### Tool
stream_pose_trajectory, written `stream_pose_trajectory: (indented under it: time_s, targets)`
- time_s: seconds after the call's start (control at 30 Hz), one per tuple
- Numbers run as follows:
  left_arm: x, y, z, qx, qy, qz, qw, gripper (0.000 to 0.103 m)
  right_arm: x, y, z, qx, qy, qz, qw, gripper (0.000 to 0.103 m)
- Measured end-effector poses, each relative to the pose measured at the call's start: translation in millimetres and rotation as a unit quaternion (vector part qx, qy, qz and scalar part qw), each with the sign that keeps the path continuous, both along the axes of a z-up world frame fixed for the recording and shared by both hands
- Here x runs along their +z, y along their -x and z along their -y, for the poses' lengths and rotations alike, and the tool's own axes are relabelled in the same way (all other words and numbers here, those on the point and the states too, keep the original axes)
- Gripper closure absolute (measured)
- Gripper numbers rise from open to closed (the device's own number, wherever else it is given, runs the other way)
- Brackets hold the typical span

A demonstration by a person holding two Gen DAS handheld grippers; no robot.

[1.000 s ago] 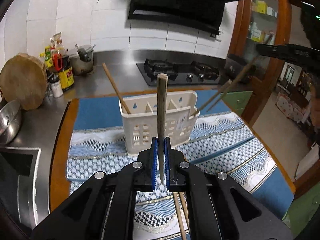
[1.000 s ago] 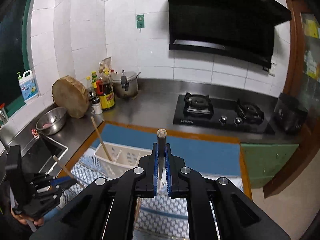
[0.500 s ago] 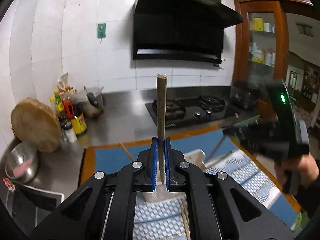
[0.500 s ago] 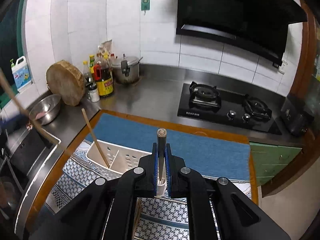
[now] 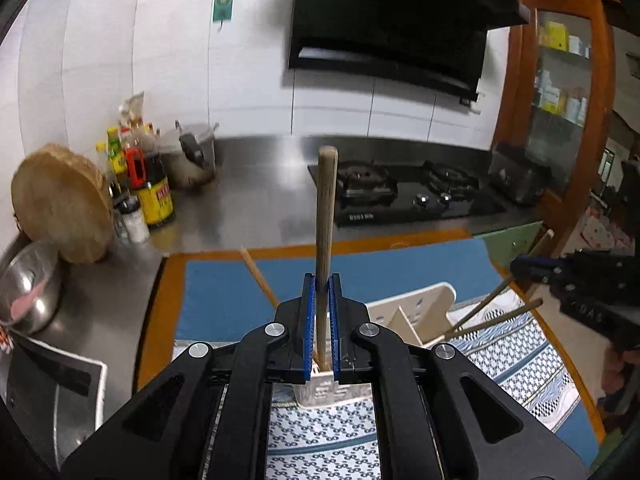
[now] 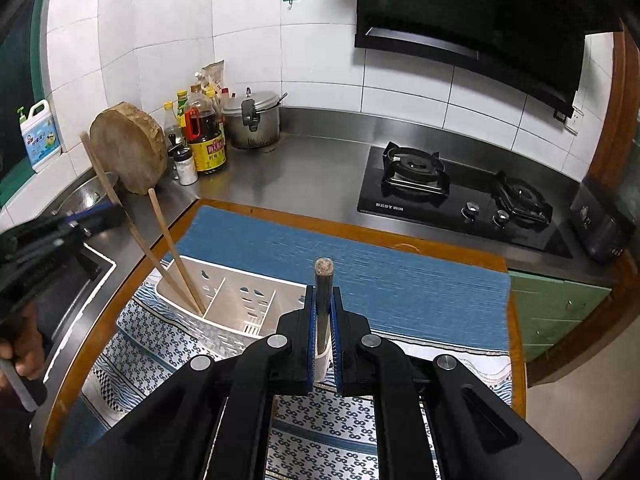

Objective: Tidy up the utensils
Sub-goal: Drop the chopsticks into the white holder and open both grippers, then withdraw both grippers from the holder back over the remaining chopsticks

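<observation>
Compared with a second ago, the left wrist view has pulled back and tipped up: the white caddy (image 5: 416, 312), which then stood fully in sight ahead, is now half hidden behind the left claw (image 5: 322, 320), and more wall and range hood (image 5: 400, 24) show. The right wrist view has dropped closer to the caddy, whose compartments are now open to view just ahead of the right claw (image 6: 322, 336).

The caddy stands on a patterned blue-and-white cloth (image 6: 152, 344) over a blue mat (image 6: 380, 264) on a round wooden desk (image 6: 104, 320). Behind it runs a steel kitchen counter (image 6: 312, 172) with a black gas hob (image 6: 460, 196), a pressure cooker (image 6: 252, 120), sauce bottles (image 6: 204, 136) and a round chopping block (image 6: 128, 148) leaning on white tile.

The left claw is clenched on a pale wooden chopstick (image 5: 326, 216) (its long axis runs straight up the frame, blunt end uppermost). In the right wrist view that stick slants down into the caddy's left-hand compartment beside another chopstick (image 6: 176, 252) already standing there. The right claw is clenched on a darker chopstick (image 6: 323, 300), also pointing up the frame, its lower end at the caddy's near right corner; whether it is inside cannot be told.
</observation>
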State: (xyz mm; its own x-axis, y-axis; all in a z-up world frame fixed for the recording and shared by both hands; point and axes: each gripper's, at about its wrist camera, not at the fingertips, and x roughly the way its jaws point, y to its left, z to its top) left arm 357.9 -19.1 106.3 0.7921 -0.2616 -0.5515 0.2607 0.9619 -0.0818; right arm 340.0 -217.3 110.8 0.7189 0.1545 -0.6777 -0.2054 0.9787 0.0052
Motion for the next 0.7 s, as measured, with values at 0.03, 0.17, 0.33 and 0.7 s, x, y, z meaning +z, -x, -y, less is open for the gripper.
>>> stream_pose_trajectory:
  time_s: [0.03,0.17,0.33,0.7]
  targets:
    - [-3,-1,0,0.000,-0.002,-0.002,1.0000,0.097,-1,0,0,0.000,0.000,-0.001,1.000,0.096]
    - [-9,-2,-1,0.005,-0.010,-0.006,0.9999,0.096,-1,0,-3,0.001,0.002,-0.001,1.000,0.096]
    - [-3,6,-4,0.005,-0.012,0.000,0.9999,0.093,4,7,-6,0.001,0.008,0.010,1.000,0.079]
    - [5,67,-9,0.013,-0.017,0.035,0.9992,0.055,18,64,-7,0.000,0.012,0.051,0.999,0.060]
